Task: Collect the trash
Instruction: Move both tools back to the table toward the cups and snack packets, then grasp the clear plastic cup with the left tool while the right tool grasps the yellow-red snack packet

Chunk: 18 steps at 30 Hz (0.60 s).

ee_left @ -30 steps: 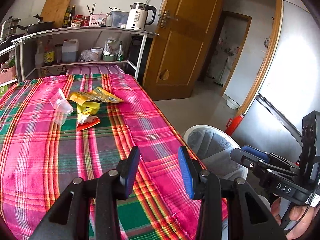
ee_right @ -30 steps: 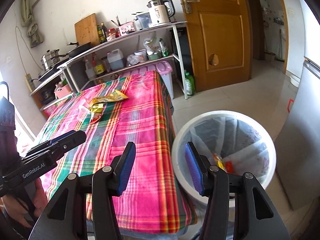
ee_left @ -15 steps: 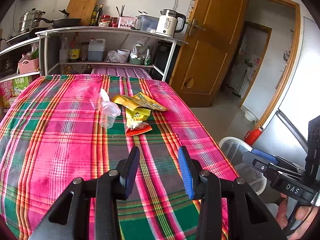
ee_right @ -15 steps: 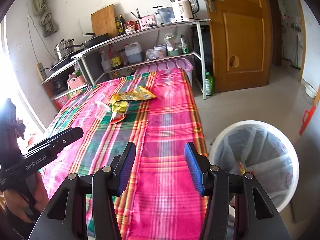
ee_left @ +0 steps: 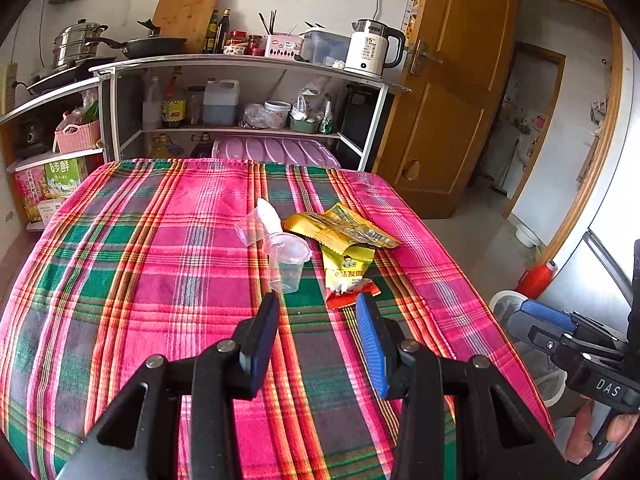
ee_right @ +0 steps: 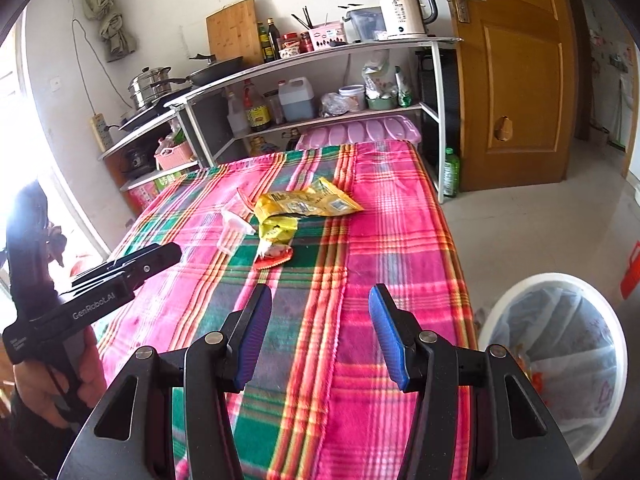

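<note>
- Left gripper (ee_left: pixel 316 314): jaws spread apart, nothing between them, blue pads bare. Hovers above the plaid tablecloth (ee_left: pixel 160 280), pointed at the trash cluster.
- Right gripper (ee_right: pixel 320 312): jaws spread wide, nothing held. Above the near end of the cloth, near the table's right edge.
- Each tool shows in the other's view: left one at the left edge of the right wrist view, right one at the lower right of the left wrist view.
- Clear plastic cup (ee_left: pixel 288 266): upright on the cloth, just ahead of the left gripper's left fingertip. A second clear cup (ee_left: pixel 256 226) lies tipped behind it, touching or nearly so.
- Small yellow wrapper (ee_left: pixel 347 270): just right of the upright cup, its far end tucked under the big one. Red wrapper (ee_left: pixel 352 294) lies at its near end, close ahead of the left gripper's right fingertip.
- Large yellow snack bag (ee_left: pixel 340 228): flat, behind the small wrapper, right of the tipped cup.
- Trash bin (ee_right: pixel 556 356): white, lined with a clear bag, on the floor just off the table's right side, right of the right gripper. Some scraps inside, too small to identify.
- Background: shelf rack (ee_right: pixel 320 52) past the far end of the table with kettle (ee_right: pixel 404 8), cutting board, bottles, pots. Wooden door (ee_right: pixel 516 72) to the right of it.
</note>
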Available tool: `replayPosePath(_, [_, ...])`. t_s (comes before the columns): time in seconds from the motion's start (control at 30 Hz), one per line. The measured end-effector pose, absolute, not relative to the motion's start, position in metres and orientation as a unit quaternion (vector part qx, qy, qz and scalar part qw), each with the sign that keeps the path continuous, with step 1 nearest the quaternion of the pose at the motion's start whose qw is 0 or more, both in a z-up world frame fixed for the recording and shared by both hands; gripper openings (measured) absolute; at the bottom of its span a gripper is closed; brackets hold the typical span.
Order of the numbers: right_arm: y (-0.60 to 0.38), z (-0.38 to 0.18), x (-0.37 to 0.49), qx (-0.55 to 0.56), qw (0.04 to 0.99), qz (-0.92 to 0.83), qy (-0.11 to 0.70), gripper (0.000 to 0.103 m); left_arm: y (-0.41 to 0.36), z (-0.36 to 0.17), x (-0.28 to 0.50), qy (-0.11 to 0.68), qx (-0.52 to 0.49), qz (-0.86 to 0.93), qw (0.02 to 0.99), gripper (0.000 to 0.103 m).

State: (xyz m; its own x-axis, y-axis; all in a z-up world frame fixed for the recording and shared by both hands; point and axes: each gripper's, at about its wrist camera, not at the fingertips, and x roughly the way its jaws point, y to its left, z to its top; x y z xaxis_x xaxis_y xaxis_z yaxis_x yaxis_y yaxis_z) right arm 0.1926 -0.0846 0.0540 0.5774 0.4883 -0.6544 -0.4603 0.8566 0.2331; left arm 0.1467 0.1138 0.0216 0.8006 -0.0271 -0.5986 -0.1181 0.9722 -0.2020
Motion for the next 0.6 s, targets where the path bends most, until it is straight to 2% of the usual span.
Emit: replayPosePath(0.6, [-0.044,0.039,0.241,0.010,0.876,0.283,0.391,0.052,0.141,-0.019,0.223,0.377,-0.118,0.031,0.918,0.042])
